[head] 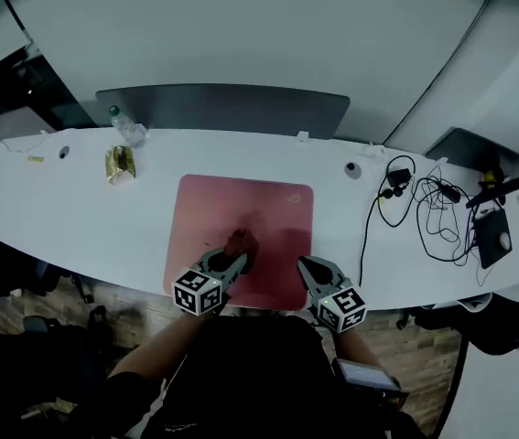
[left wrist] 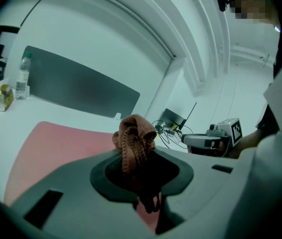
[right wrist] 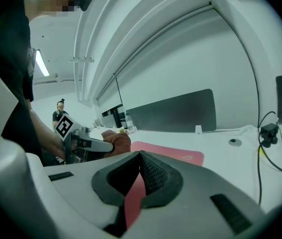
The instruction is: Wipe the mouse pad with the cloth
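A pink mouse pad (head: 245, 218) lies flat on the white table (head: 85, 218), close to its front edge. My left gripper (head: 237, 256) is over the pad's near middle, shut on a bunched brown cloth (head: 240, 242). In the left gripper view the cloth (left wrist: 135, 138) sticks up from between the jaws, above the pad (left wrist: 56, 148). My right gripper (head: 305, 265) is at the pad's front right part, shut with nothing between its jaws. The right gripper view shows its tips (right wrist: 141, 156) meeting over the pad (right wrist: 173, 156), with the cloth (right wrist: 120, 142) to the left.
A water bottle (head: 126, 128) and a yellow packet (head: 119, 164) sit at the back left. Tangled black cables (head: 424, 204) and a small black device (head: 492, 238) lie on the right. A grey divider panel (head: 227, 108) stands behind the table.
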### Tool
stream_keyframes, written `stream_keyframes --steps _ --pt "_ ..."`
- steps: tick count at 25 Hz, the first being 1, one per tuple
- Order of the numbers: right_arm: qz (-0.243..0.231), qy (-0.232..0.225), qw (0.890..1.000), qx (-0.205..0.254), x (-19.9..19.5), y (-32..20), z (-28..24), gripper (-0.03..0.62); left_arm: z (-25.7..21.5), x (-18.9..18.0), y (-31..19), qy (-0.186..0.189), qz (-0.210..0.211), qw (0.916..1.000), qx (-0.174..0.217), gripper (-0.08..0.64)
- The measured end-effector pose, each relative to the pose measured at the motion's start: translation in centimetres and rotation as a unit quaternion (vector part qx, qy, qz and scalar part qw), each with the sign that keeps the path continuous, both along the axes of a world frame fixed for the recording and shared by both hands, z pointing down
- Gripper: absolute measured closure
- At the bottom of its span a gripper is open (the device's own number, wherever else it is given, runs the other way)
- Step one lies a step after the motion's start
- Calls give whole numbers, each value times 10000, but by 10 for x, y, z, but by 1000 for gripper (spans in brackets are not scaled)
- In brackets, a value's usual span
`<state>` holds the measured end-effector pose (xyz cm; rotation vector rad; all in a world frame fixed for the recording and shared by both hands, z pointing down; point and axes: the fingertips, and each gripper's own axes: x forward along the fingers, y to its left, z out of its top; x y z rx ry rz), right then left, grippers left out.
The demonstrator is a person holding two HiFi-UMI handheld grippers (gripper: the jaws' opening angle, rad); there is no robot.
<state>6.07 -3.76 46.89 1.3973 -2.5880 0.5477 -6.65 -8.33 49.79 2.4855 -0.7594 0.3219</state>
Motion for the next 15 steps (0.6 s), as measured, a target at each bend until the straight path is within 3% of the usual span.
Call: stream_keyframes --steps 15 --pt "-224 126 9997 -6 -64 16 -1 568 -5 -72 26 108 -141 9998 126 472"
